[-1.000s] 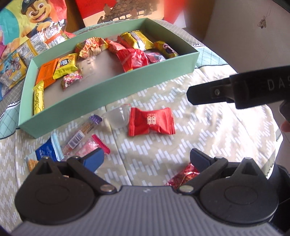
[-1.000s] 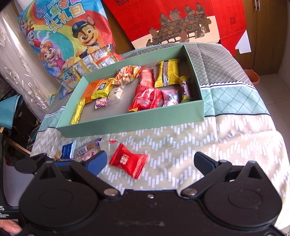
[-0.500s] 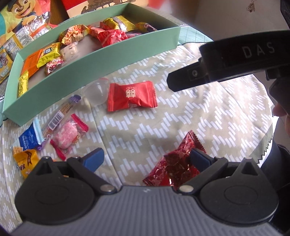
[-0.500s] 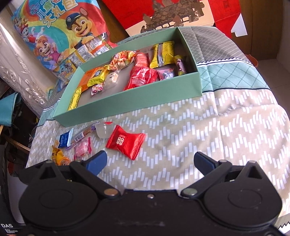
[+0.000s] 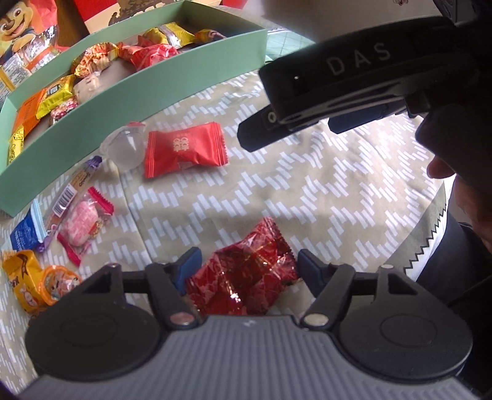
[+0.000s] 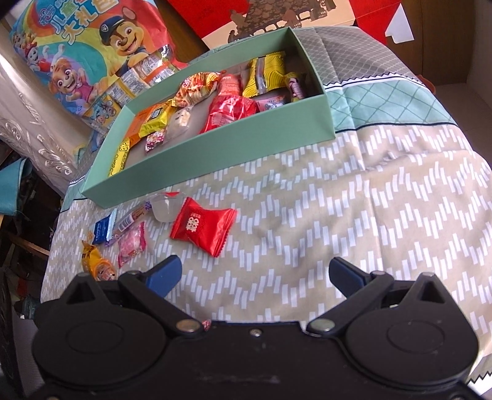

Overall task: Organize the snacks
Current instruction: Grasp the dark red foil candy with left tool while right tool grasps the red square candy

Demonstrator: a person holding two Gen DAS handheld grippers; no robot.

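Note:
A green box (image 5: 172, 89) (image 6: 215, 154) holds several wrapped snacks. On the patterned cloth in front of it lie a red candy pack (image 5: 184, 149) (image 6: 203, 227), a clear jelly cup (image 5: 126, 147) (image 6: 166, 206), a pink candy (image 5: 81, 221) (image 6: 132, 243), a blue packet (image 5: 24, 234) (image 6: 103, 229) and an orange snack (image 5: 37, 280) (image 6: 98, 264). My left gripper (image 5: 247, 269) is open, its fingers on either side of a dark red foil snack (image 5: 246, 274). My right gripper (image 6: 255, 274) is open and empty above the cloth; its body shows in the left wrist view (image 5: 353, 83).
A cartoon gift bag (image 6: 92, 49) with snack packs stands behind the box on the left. A red printed box (image 6: 307, 18) stands at the back. The cloth's edge (image 5: 430, 234) drops off at the right. The person's hand (image 5: 452, 147) holds the right gripper.
My left gripper has pulled back toward the near edge and narrowed its jaws around the dark red foil snack. My right gripper has moved in over the cloth, above the left.

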